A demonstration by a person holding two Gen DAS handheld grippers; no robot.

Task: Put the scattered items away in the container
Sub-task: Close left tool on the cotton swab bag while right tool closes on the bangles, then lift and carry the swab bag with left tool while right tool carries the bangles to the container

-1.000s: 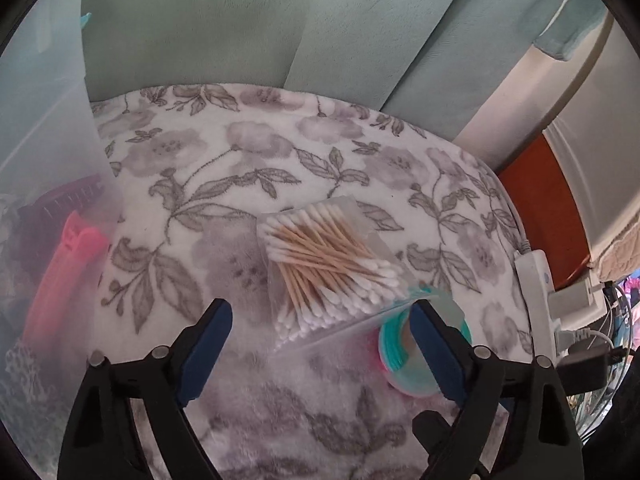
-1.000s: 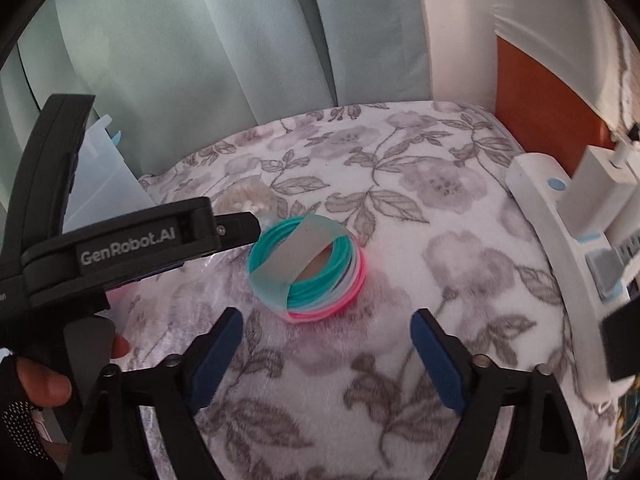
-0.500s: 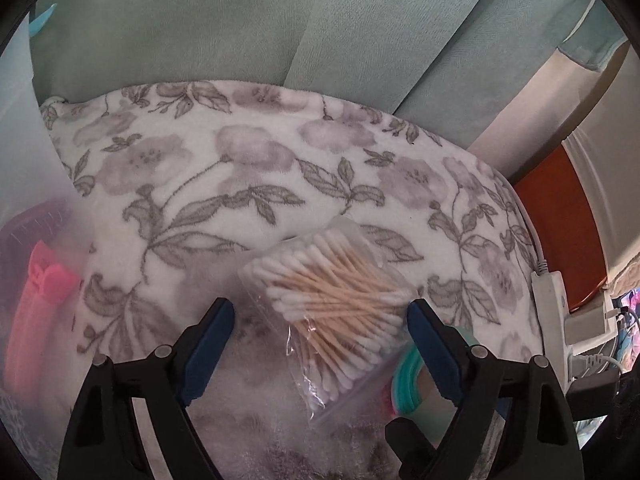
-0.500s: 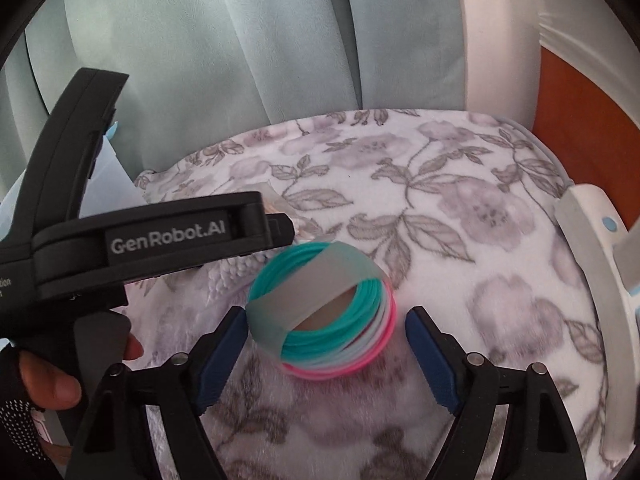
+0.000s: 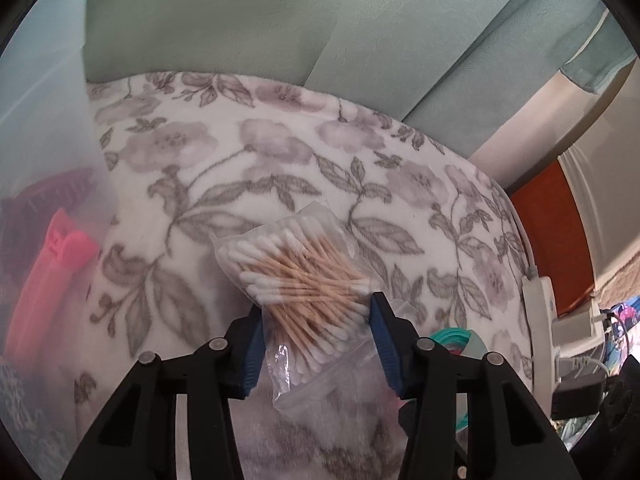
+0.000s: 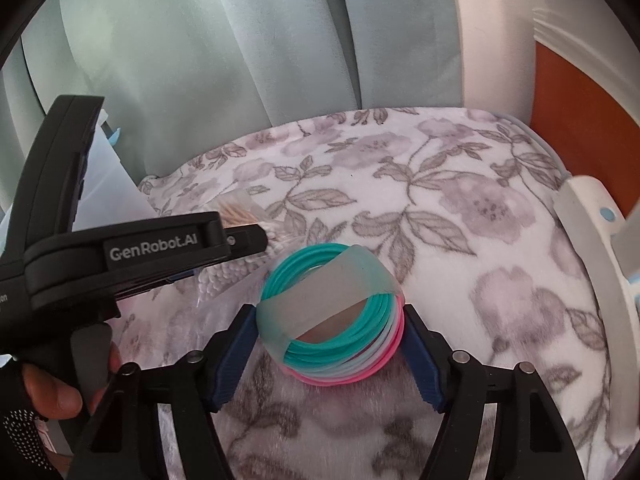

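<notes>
The L gripper (image 5: pixel 316 322) was closing on the swab bag (image 5: pixel 298 280), which lay on the blanket (image 5: pixel 248 168) near its middle. Both blue pads (image 5: pixel 384 344) already sat against the bag's sides, squeezing the near half of it w/ the sticks bunched between; the far half stuck out past the tips. The bag's loose clear end hung back between the fingers.

The R gripper (image 6: pixel 330 346) was closing too, w/ the bands (image 6: pixel 332 316) between its jaws. The bands, a teal, white & pink stack wrapped by a pale paper strip, lay on the blanket just right of the bag. The left pad (image 6: pixel 236 356) looked to be touching the strip; the right one was at the pink edge, contact hard to confirm. Jaws were fairly wide, spanning the stack's full width.

The bin (image 5: pixel 44 168), translucent, stood at the blanket's left edge, well apart from both items, w/ a pink clip (image 5: pixel 52 276) & sth dark showing through its wall. A white power strip (image 5: pixel 538 312) ran along the right edge. Pale green curtains (image 5: pixel 280 24) hung behind the far edge. A gloved hand (image 6: pixel 44 400) held the L gripper's trigger in the right wrist view.
</notes>
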